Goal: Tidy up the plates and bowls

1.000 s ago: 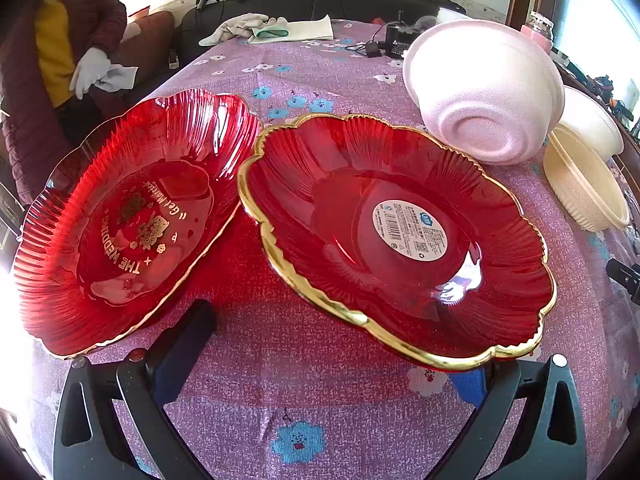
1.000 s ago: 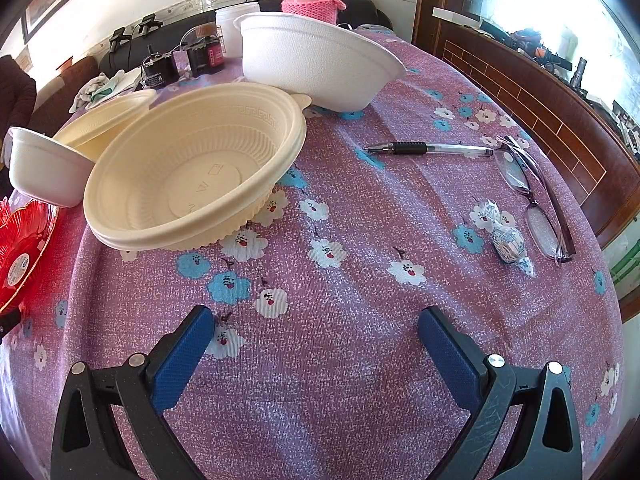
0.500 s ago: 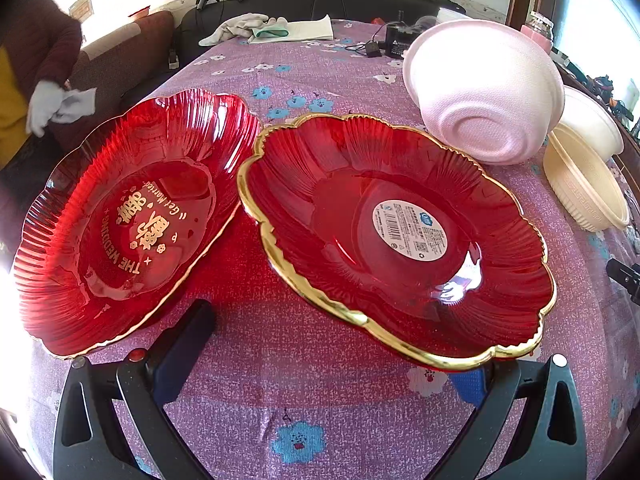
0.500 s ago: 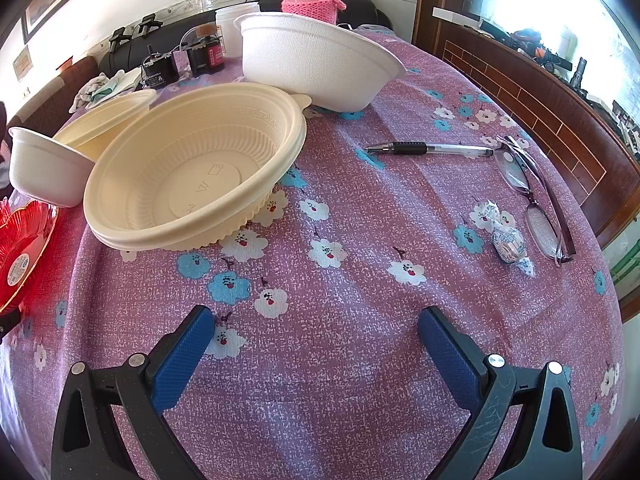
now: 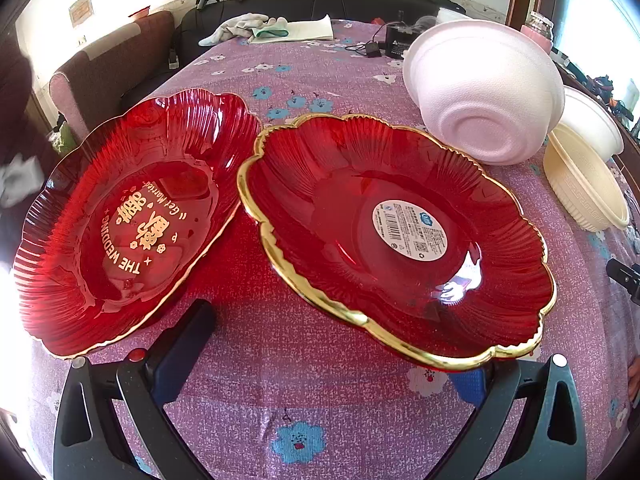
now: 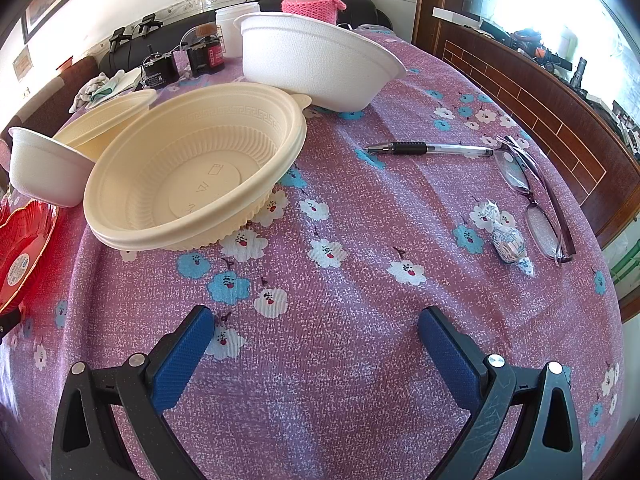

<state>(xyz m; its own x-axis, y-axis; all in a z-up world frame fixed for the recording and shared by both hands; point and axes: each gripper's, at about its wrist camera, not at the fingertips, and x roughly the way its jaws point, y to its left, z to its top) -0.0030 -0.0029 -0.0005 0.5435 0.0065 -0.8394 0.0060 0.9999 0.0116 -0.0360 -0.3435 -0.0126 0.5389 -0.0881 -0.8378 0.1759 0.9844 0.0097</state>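
Left gripper (image 5: 324, 356): jaws spread wide, holding nothing. Its right finger is partly hidden under the near rim of the gold-rimmed red plate (image 5: 400, 240), which lies at 12 to 1 o'clock from the gripper, tilted, with a round barcode sticker (image 5: 409, 230) at its centre. The left finger stands on open cloth just short of the lettered red plate (image 5: 124, 220), which lies at 10 o'clock, also tilted; the two plate rims meet or overlap at about 11 o'clock, which of the two cannot be told.

Beyond the gold-rimmed plate, at 1 o'clock: a white foam bowl (image 5: 484, 92) lying on its side, base toward the camera. At 2 o'clock: a cream plastic bowl (image 5: 584, 184) with another white bowl behind it.

Right gripper (image 6: 316, 340): jaws spread wide, empty, over the bare flowered tablecloth (image 6: 360, 300). Cream plastic bowls (image 6: 192, 172), a nested pair, lie at 11 o'clock, well apart from the fingers. A small white foam bowl (image 6: 44, 168) touches them on the left; a large white foam bowl (image 6: 316, 60) stands at 12 o'clock, just beside their handle tab.

Open room: the cloth from 12 to 2 o'clock ahead of the right gripper is free as far as a pen (image 6: 430, 148), spectacles (image 6: 532, 200) and a wrapped sweet (image 6: 508, 242). The table edge falls away at the right.
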